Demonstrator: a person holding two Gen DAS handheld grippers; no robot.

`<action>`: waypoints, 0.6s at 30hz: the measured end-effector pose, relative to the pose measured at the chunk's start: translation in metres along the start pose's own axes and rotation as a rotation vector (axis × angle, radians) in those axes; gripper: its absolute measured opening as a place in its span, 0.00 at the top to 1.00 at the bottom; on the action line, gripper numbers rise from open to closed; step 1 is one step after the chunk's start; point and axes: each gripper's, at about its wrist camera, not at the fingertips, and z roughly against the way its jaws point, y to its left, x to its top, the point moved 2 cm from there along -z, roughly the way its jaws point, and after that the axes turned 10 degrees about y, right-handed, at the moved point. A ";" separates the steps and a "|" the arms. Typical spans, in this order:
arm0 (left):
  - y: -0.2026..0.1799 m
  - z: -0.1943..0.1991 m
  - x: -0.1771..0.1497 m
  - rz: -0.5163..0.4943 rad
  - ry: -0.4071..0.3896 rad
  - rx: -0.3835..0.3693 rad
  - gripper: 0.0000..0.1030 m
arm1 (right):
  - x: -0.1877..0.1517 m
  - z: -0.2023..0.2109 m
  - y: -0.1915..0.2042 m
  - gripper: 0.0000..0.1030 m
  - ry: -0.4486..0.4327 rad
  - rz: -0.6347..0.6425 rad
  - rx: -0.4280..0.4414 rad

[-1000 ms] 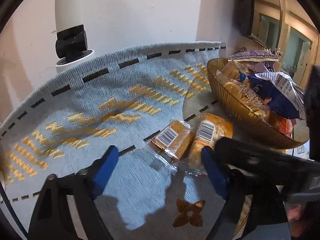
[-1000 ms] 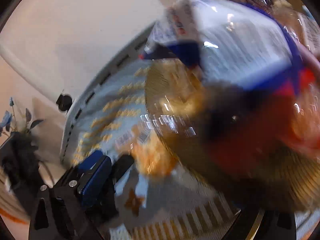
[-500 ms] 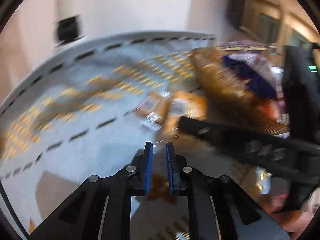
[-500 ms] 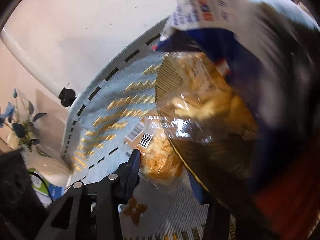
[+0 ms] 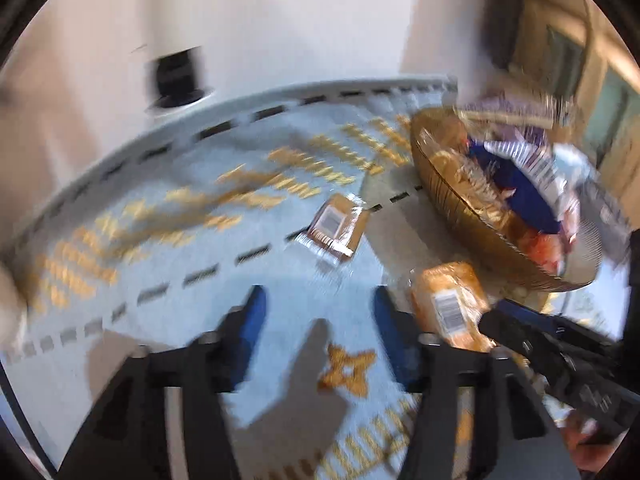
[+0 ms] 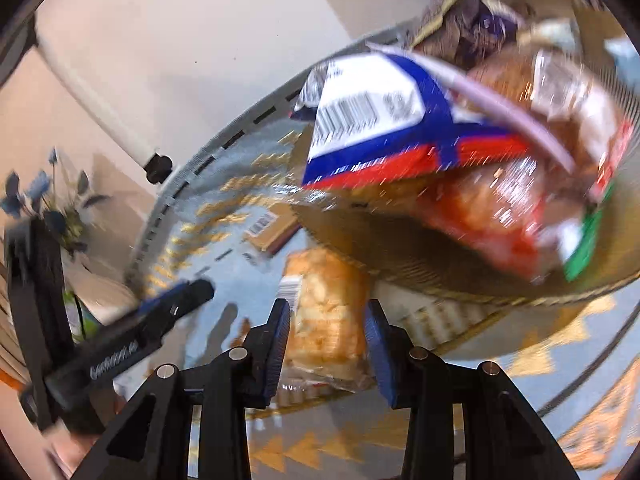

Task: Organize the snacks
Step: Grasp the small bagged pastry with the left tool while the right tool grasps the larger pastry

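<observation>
1. Right gripper (image 6: 326, 344) – jaws closing round a wrapped golden pastry (image 6: 326, 312); the packet sits between the blue pads, contact too blurred to confirm.
2. Left gripper (image 5: 318, 328) – jaws opening, nothing between them, poised over bare cloth.
3. Second packet (image 5: 336, 226), barcode up, lies on the blue patterned cloth (image 5: 160, 344), apart from the first.
4. Amber bowl (image 5: 448, 208) just beside the pastry, heaped with snack bags – likely the collecting place, so the loose packets belong there.
5. Blue-and-white bag (image 6: 368, 120) overhangs the rim; could slip.
</observation>
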 end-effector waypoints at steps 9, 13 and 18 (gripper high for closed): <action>-0.017 -0.052 0.036 -0.116 0.038 0.058 0.36 | -0.012 -0.014 0.017 0.08 0.062 0.133 0.009; -0.017 -0.049 0.040 -0.128 0.004 0.064 0.62 | -0.007 -0.027 0.030 0.08 0.065 0.195 -0.084; -0.016 -0.038 0.027 -0.087 -0.017 0.101 0.64 | -0.008 -0.031 0.045 0.44 0.050 0.260 -0.157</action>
